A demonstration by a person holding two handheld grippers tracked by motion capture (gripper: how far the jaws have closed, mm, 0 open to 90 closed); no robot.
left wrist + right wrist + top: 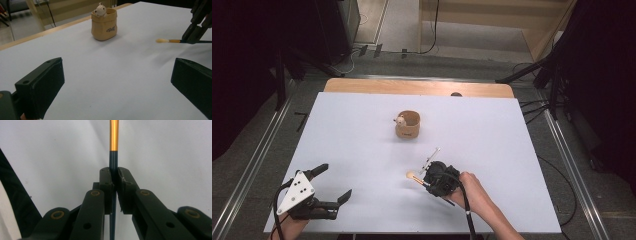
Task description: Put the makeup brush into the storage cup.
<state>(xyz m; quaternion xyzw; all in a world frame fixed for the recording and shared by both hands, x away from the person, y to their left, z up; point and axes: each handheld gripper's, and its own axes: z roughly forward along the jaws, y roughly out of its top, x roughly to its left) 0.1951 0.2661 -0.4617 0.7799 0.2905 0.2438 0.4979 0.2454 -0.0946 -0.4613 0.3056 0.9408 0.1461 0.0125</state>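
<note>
Right tongs [113, 173] are clamped on my makeup brush [416, 177] just off the table, left tongs [333, 183] hang wide open, and that skinny handle could easily swivel before reaching the pouch-shaped holder [407, 125].

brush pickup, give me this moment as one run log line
right gripper: shut on brush handle, tip clear of table | left gripper: open, empty | bag holder: upright mid-table, apart from both

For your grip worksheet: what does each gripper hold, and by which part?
The right gripper clamps a brush by its dark handle, just behind the gold band. The left gripper is open, holding nothing.
</note>
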